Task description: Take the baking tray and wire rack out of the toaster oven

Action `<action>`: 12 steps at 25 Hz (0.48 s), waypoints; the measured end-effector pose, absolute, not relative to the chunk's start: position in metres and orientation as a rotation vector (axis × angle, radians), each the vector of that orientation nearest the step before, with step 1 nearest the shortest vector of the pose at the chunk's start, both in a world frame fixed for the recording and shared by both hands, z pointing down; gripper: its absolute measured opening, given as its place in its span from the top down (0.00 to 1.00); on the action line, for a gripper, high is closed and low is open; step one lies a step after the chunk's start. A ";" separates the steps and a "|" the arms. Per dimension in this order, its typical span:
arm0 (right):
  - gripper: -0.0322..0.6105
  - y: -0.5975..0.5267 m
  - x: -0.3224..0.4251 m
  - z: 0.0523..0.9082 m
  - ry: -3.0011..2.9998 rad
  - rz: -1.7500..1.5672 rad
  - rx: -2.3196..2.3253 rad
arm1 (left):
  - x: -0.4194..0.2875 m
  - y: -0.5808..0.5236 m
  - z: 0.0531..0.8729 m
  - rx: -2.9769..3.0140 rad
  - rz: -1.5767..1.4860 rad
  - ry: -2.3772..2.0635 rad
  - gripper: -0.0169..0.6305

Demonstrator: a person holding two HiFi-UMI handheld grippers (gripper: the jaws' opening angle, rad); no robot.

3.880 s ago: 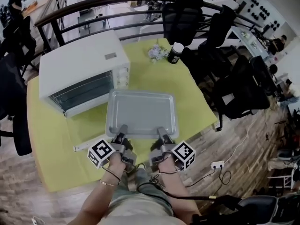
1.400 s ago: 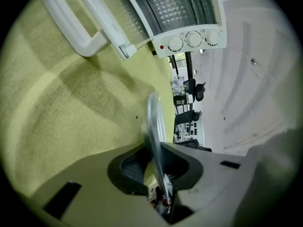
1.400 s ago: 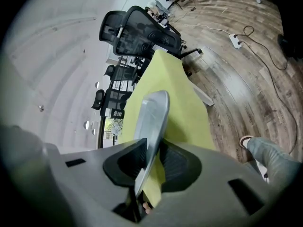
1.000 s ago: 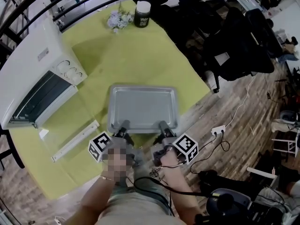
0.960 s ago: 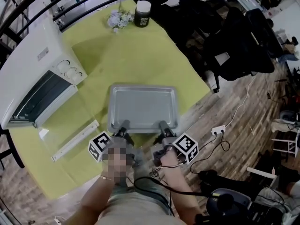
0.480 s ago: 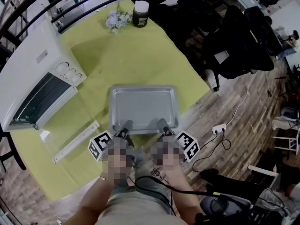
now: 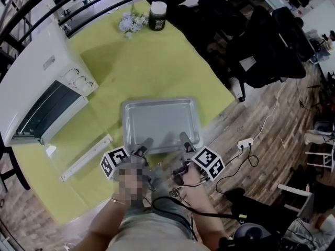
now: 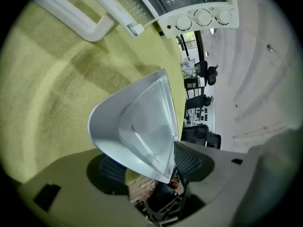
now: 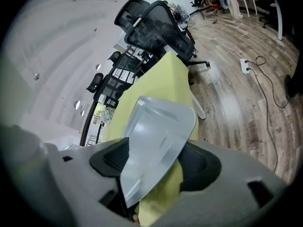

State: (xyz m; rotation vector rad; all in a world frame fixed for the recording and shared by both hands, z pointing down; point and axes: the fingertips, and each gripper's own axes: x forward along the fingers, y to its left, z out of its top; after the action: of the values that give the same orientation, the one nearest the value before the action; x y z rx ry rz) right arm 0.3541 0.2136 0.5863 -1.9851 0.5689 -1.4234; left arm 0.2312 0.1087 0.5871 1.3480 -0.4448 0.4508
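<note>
Silver baking tray (image 7: 161, 122): lies flat and empty on the table, close to the near edge, long side facing the person.
Yellow-green table (image 7: 152, 61): cloth-covered, carrying the tray, the oven and two small things at the far end.
Left gripper (image 7: 145, 144): at the tray's near rim, left part. Its jaws have just been opening and now stand spread wide. The left gripper view shows the rim between the black pads (image 8: 191, 160), which do not clamp it.
Right gripper (image 7: 185, 140): at the same near rim, right part. Its jaws have also just been opening and stand spread, the rim between the pads (image 9: 113, 160) with a gap.
White toaster oven (image 7: 36, 77): on the far left of the table, well apart from the tray, with three knobs on its front.
Oven door: dropped open towards the near side, its white handle (image 7: 85, 157) left of the tray.
Black jar (image 7: 157, 15): white lid, upright at the far end.
Flowers (image 7: 130, 21): a small pale bunch just left of the jar.
Black office chairs (image 7: 261, 51): beyond the table's right edge.
Wooden floor (image 7: 272, 140): to the right, with a white power strip (image 7: 244, 143) and its cable.
</note>
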 end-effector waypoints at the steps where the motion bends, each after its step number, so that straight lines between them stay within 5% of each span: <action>1: 0.45 0.215 0.353 0.587 0.565 -1.427 -1.983 | 0.229 0.111 0.587 1.336 0.458 -0.444 0.56; 12: 0.41 0.229 0.337 0.595 0.528 -1.453 -1.974 | 0.213 0.127 0.590 1.318 0.492 -0.447 0.55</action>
State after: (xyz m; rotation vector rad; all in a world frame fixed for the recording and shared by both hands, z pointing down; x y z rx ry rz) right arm 0.3366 0.2287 0.5951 -1.9739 0.5285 -1.4535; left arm 0.2129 0.1268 0.5898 1.3184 -0.4470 0.4921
